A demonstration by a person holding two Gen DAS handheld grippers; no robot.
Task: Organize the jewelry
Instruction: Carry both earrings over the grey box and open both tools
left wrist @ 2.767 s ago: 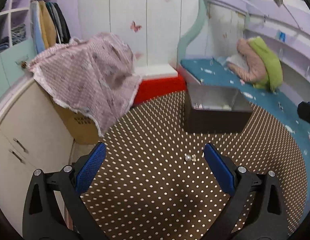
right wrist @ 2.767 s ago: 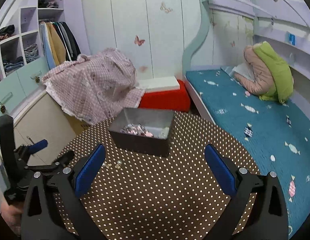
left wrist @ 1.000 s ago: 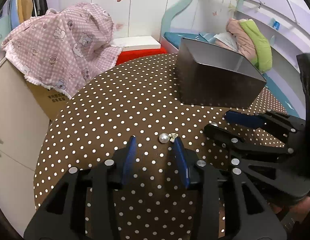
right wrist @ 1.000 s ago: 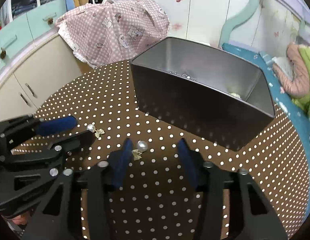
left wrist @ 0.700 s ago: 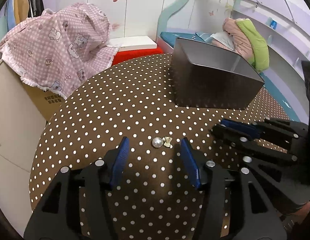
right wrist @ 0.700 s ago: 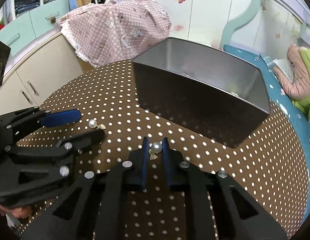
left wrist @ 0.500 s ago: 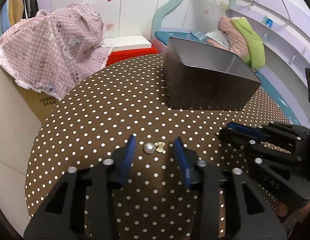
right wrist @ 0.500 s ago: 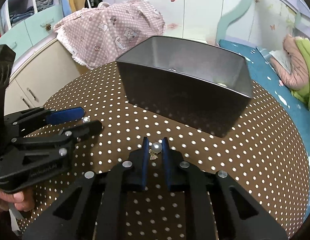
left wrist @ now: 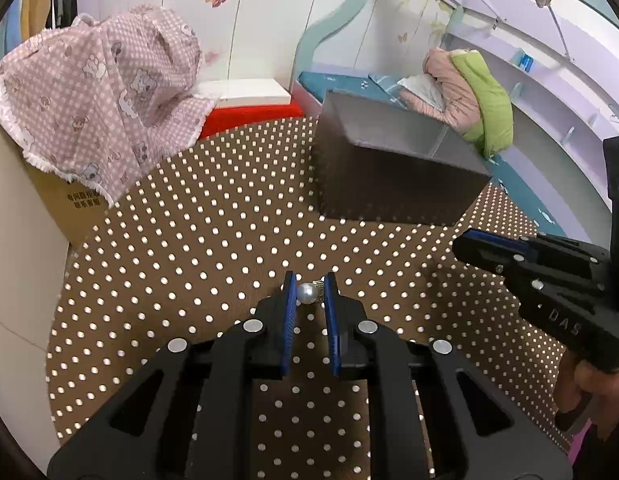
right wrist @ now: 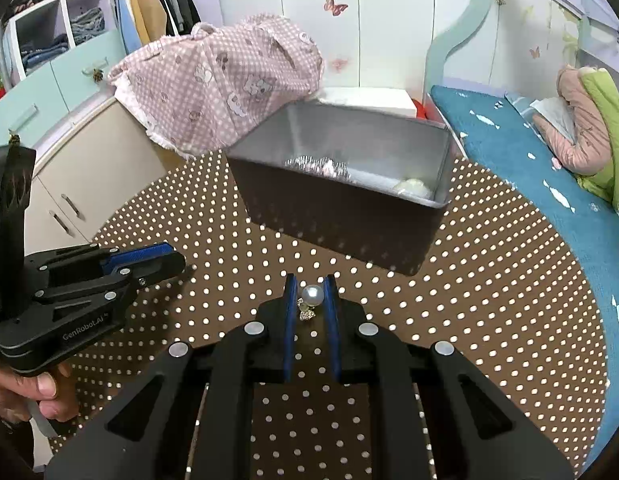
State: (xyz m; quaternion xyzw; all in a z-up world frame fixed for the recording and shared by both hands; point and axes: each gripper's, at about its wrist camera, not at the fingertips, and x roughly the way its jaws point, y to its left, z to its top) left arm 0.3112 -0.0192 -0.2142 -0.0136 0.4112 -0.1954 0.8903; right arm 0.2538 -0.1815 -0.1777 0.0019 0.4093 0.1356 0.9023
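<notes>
My left gripper [left wrist: 308, 292] is shut on a pearl earring [left wrist: 306, 293] with a small gold charm, just above the brown polka-dot table [left wrist: 213, 240]. My right gripper [right wrist: 310, 295] is shut on a second pearl earring [right wrist: 312, 295] whose gold charm hangs below it. A dark open box [right wrist: 341, 208] stands on the table beyond both grippers and holds some jewelry [right wrist: 317, 166]. The box also shows in the left wrist view [left wrist: 393, 184]. Each gripper shows in the other's view: the right one [left wrist: 469, 240] and the left one [right wrist: 177, 264].
A pink checked cloth [right wrist: 221, 80] covers a cardboard box [left wrist: 69, 204] left of the table. A red and white stool [left wrist: 249, 108] stands behind. A blue bed [right wrist: 549, 168] with a pink and green bundle [right wrist: 589, 120] lies to the right. Cabinets [right wrist: 69, 184] stand at left.
My left gripper has closed on the pearl earring it was straddling. My right gripper, shut on its earring since 0.7 s ago, has lifted it off the table.
</notes>
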